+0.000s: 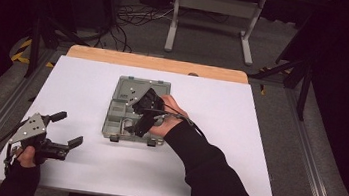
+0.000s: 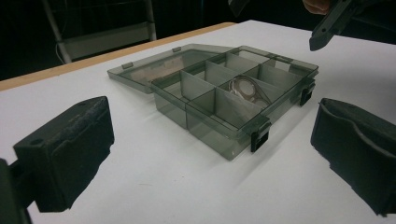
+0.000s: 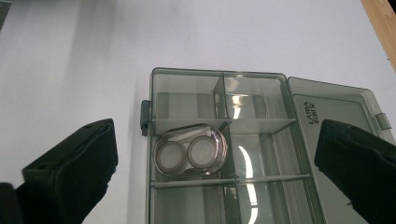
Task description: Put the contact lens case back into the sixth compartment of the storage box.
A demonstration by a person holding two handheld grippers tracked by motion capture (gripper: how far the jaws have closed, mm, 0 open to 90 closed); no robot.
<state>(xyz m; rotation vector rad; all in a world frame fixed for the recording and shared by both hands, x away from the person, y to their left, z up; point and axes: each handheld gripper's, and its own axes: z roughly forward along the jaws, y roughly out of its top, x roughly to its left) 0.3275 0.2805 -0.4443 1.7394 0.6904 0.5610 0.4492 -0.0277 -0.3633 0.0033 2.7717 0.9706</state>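
A small clear lens case (image 3: 190, 156) is seen lying in a middle compartment of the open grey organiser box (image 1: 118, 121), mid-tabletop. It is judged light, rigid and slippery; its long sides are best gripped. Dividers crowd it closely. The right gripper (image 3: 215, 154) hovers above, jaws apart; the left gripper (image 1: 68, 129), likewise parted, is held near the front left corner.

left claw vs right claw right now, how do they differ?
The left claw sits low near the table's front-left corner, off the organizer box; the right claw hangs over the open box. The left points at the box from the side; the right looks down on the lens case. Both are open and empty.
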